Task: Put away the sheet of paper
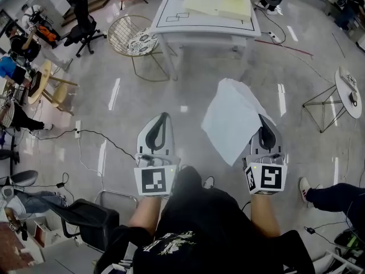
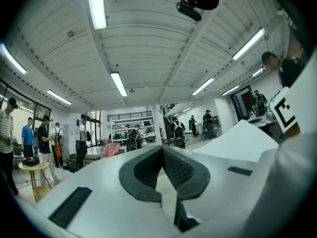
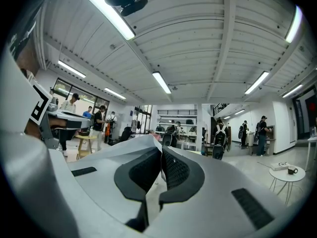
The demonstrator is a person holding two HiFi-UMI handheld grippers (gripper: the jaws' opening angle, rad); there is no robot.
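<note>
From the head view, the floor is glossy grey polished floor [image 1: 188, 90] with pale streaks of light reflected in it and thin black cables [image 1: 108, 141] trailing across it. At the far side stands a white rectangular table marked with black lines [image 1: 171, 16], bearing pale yellowish sheets [image 1: 219, 4] that overlap, so I cannot count them. Left of it are one round gold wire chair [image 1: 122, 36] and one black office chair [image 1: 82, 24]. Off to the right stands one small round white side table on wire legs [image 1: 348, 93].

The person holds two tongs out level. The left gripper [image 1: 164, 117] is closed with nothing in it. The right gripper [image 1: 262, 120] is clamped on one white sheet of paper [image 1: 231, 121], which spreads out to its left, above the floor.

The left gripper view shows what the head view cannot: a ribbed white ceiling with long strip lights [image 2: 119, 83] and people standing at the far walls. Here the left gripper [image 2: 162, 150] has its pads together, and the sheet of paper [image 2: 242, 140] rises at the right.

In the right gripper view, the right gripper [image 3: 162, 152] pinches the paper's edge. The sheet of paper [image 3: 119, 150] drapes leftward, and the side table [image 3: 287, 172] carries a cup.
</note>
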